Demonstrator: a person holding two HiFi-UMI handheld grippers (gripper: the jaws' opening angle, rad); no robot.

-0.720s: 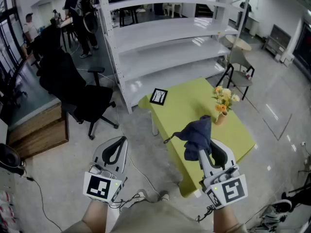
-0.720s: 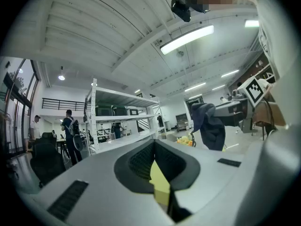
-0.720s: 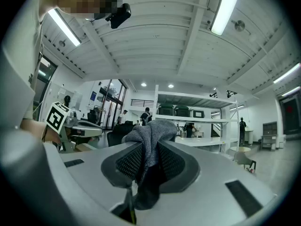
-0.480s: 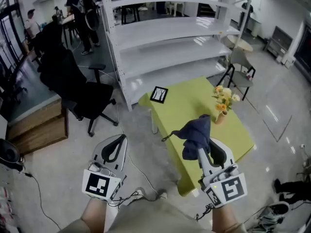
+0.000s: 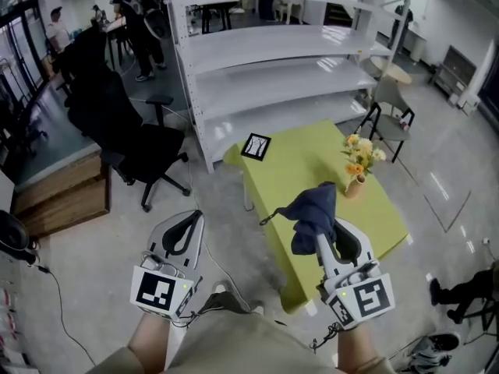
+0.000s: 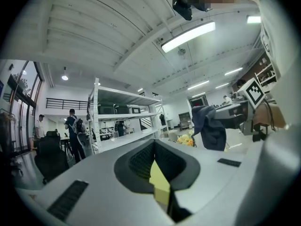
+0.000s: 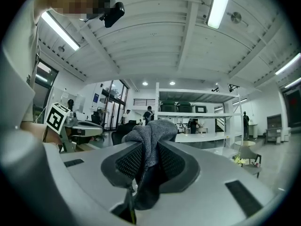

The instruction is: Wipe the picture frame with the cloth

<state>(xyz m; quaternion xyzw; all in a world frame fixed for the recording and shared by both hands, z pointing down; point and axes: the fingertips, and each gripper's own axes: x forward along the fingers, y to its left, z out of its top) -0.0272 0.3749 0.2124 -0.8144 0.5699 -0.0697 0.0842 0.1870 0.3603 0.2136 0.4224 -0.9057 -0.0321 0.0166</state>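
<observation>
Big open workroom with a glossy pale grey floor [image 5: 93, 240] and a white ribbed ceiling hung with strip lights [image 6: 188, 36]. A tall white shelving rack [image 5: 265, 61] fills 12 o'clock, a black office chair [image 5: 136, 150] stands at 10, and people [image 5: 132, 14] cluster round desks far off at 11. The low table [image 5: 312, 162] under a yellow-green cover sits just ahead, running from its 11 o'clock corner to its 5.

The picture frame [image 5: 255, 146] is at that 11 o'clock corner, well apart from both claws. It is dark-edged and close to square, so I can't call its long axis. Its pale face is turned up towards the person, and the dark drawing on it is too small to make out. A small vase of yellow flowers [image 5: 357, 170] stands near the table's 3 o'clock edge.

The right gripper [image 5: 323, 240] [image 7: 148, 147] is clamped tight on the dark blue-grey cloth [image 5: 312, 209] [image 7: 151, 131], which bunches above the jaws and points to 12. The left gripper [image 5: 193, 224] [image 6: 154, 142] hangs at 7 with its tips together on nothing. Each carries a black-and-white square marker; no lettering is legible.
</observation>
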